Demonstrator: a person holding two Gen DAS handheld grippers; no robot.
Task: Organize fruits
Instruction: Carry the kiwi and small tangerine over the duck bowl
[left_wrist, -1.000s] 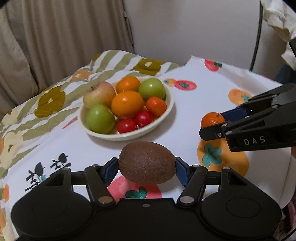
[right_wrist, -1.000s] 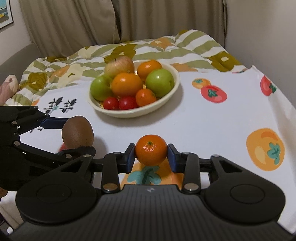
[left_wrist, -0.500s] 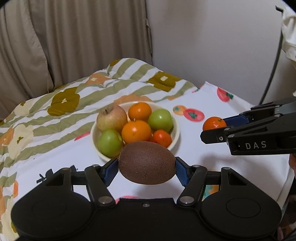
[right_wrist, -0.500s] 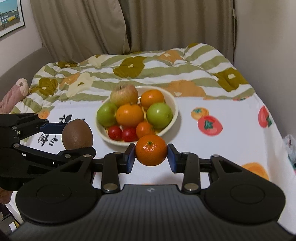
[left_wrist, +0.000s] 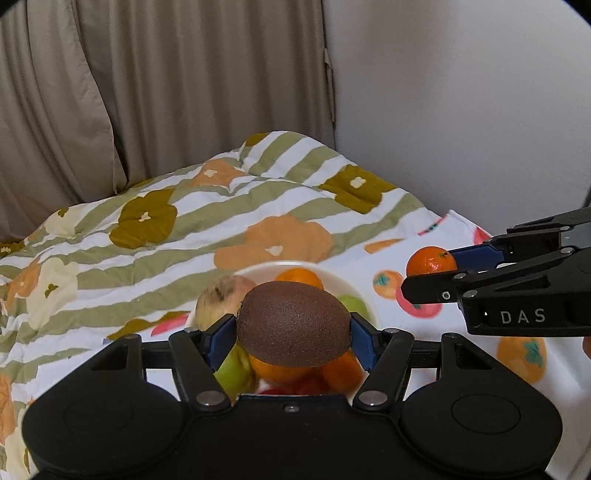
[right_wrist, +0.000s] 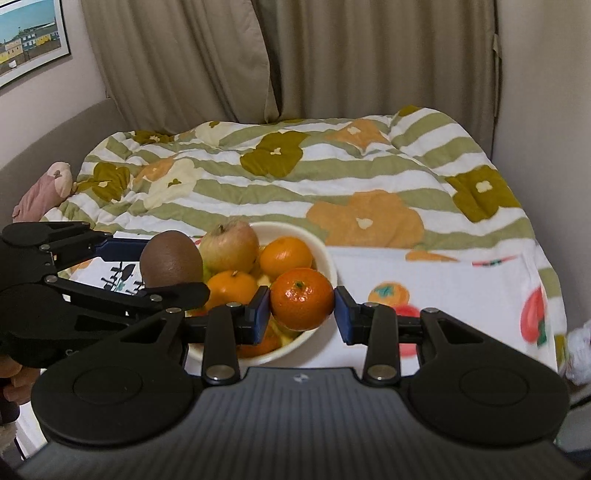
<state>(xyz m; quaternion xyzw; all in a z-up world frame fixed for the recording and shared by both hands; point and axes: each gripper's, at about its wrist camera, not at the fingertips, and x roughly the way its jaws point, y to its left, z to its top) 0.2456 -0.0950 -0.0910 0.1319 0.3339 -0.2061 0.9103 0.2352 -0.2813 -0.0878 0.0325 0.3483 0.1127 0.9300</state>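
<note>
The left tool (left_wrist: 293, 334) was clamped on a brown kiwi (left_wrist: 293, 325), and its blue pads pressed the two ends of the fruit, so the long axis of the kiwi lay across the tool from left to right. The right tool (right_wrist: 302, 300) was clamped in the same way on a small mandarin (right_wrist: 302, 299), a round fruit with no clear long axis. Both fruits hung in the air, not touching anything below. The white bowl (right_wrist: 325, 254), already heaped with an apple (right_wrist: 229, 249), oranges and green fruits, stood on the tabletop (right_wrist: 443, 273) just below and in front of both tools. In the left wrist view the kiwi sat over the near middle of the bowl. In the right wrist view the mandarin seemed to hang over the near right part of the bowl, close to the rim. So the left tool looked better centred over the pile. I judge that the coming move was a lowering into the bowl, and the free room among the heaped fruits looked small.
</note>
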